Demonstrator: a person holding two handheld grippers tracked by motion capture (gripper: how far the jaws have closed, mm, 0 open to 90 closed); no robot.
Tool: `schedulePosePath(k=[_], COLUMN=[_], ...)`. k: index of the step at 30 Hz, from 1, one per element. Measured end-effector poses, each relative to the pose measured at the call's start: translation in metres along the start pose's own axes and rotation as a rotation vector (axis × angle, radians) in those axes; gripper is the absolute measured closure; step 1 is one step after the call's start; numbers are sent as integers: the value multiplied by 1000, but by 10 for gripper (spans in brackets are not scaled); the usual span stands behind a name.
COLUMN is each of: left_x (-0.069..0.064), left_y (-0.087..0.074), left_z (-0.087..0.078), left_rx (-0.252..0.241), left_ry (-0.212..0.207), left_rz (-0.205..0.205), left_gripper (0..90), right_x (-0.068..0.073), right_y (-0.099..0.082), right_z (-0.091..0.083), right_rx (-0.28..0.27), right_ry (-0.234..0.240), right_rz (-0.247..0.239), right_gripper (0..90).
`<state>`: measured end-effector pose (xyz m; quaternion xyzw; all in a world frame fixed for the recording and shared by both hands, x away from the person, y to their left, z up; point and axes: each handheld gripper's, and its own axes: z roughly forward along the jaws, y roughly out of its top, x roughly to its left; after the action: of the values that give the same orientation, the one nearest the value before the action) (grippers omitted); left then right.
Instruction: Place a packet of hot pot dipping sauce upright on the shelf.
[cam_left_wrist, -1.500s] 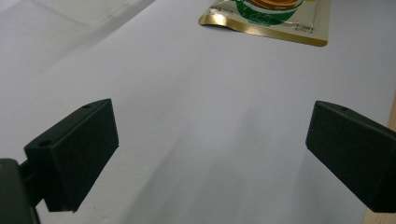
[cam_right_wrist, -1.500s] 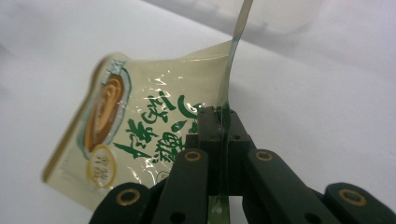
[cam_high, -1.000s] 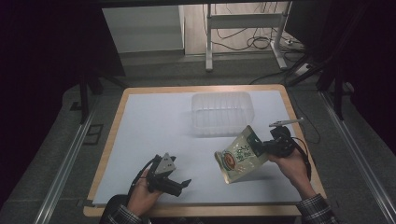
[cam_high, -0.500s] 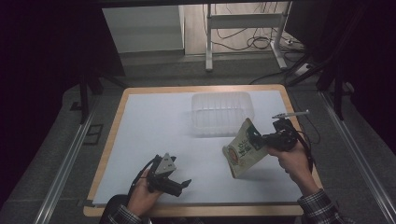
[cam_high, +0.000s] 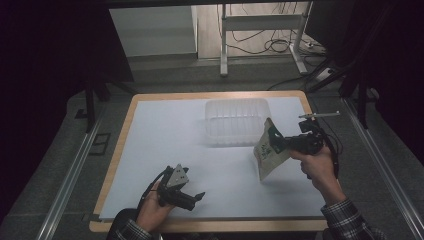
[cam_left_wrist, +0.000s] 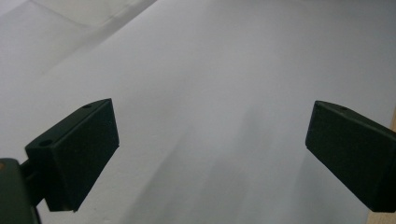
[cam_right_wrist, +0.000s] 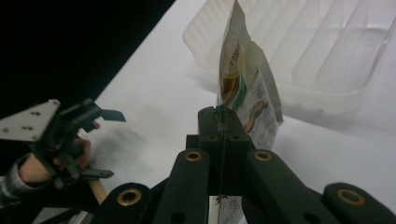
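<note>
A green and tan snack pouch (cam_high: 266, 154) hangs tilted above the white table sheet (cam_high: 165, 135), held by its upper edge. My right gripper (cam_high: 281, 144) is shut on that edge; in the right gripper view the jaws (cam_right_wrist: 223, 126) pinch the pouch (cam_right_wrist: 243, 88) edge-on. A clear plastic container (cam_high: 235, 120) stands just behind the pouch, ribbed and see-through (cam_right_wrist: 317, 51). My left gripper (cam_high: 194, 199) rests low near the table's front left, open with nothing between its fingers (cam_left_wrist: 79, 154). It also shows at the left of the right gripper view (cam_right_wrist: 109, 144).
The wooden table edge (cam_high: 120, 145) frames the white sheet. Metal rails run along both sides of the table, and a stand with cables stands on the floor beyond the far edge. Bare sheet lies between the two hands.
The right gripper has risen with the pouch, which has lifted off the sheet and swung more upright. The left gripper has stayed where it was.
</note>
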<state>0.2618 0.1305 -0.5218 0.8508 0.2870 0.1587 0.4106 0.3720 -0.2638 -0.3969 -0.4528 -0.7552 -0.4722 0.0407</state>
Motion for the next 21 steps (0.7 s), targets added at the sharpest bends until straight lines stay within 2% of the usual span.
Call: schedulePosePath(k=[4, 15, 21], left_x=[0, 1, 2], left_y=[0, 0, 0], left_z=[0, -2, -3], left_rx=[-2, -16, -28], left_ry=[-2, -11, -17], left_rz=[0, -8, -14], left_gripper=[24, 20, 14], right_x=[0, 4, 5], right_y=[6, 25, 36], right_z=[-5, -16, -19], right_rx=[-17, -58, -75], right_ry=[5, 6, -8], right_rz=[9, -4, -6], right_gripper=[893, 893, 893])
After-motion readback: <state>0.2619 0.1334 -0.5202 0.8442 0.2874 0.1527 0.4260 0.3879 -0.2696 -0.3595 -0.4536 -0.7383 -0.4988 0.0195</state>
